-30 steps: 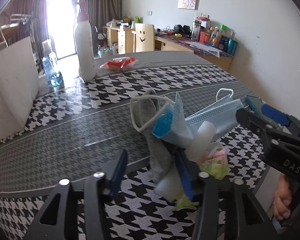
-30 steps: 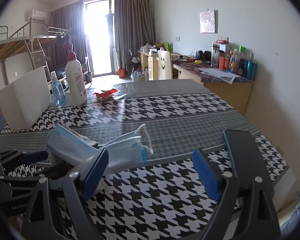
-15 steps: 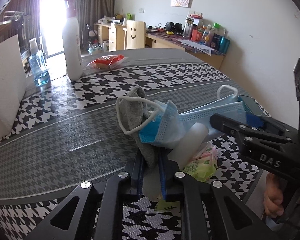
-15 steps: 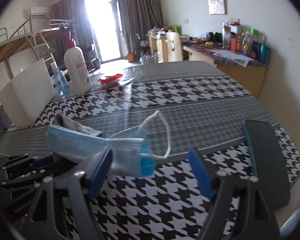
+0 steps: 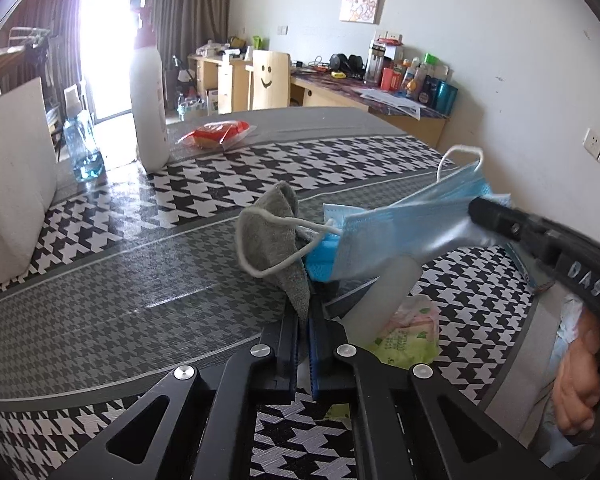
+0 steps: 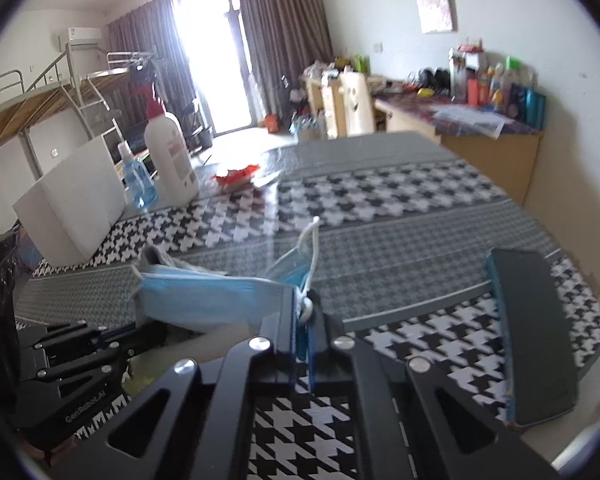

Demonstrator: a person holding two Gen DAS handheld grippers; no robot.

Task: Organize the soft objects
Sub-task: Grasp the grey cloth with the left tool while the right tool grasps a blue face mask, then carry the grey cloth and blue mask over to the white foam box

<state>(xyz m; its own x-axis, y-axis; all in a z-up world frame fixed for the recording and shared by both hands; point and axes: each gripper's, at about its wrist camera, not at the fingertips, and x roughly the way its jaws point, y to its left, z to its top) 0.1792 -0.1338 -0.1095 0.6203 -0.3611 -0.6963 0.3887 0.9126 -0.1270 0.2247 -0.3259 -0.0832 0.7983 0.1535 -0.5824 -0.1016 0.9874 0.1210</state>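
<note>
A grey sock [image 5: 274, 236] stands up from the table, its lower end pinched in my shut left gripper [image 5: 303, 314]. A light blue face mask [image 5: 400, 232] stretches to the right from the sock, and one white ear loop [image 5: 256, 240] lies around the sock. My right gripper [image 5: 476, 210] comes in from the right and is shut on the mask's far end. In the right wrist view the right gripper [image 6: 305, 312] clamps the mask [image 6: 212, 296] by its ear-loop end, with the left gripper [image 6: 152, 332] low on the left.
A translucent white tube [image 5: 388, 292] and a green-pink tissue pack [image 5: 412, 332] lie under the mask. A white pump bottle [image 5: 148, 92], blue bottle [image 5: 82, 144], red snack pack [image 5: 216, 134] and white block [image 5: 12, 184] stand farther back. A dark flat device [image 6: 532, 332] lies near the table's right edge.
Both grippers have closed: the left on the sock's lower end, the right on the mask's end. The mask now hangs stretched between sock and right gripper.
</note>
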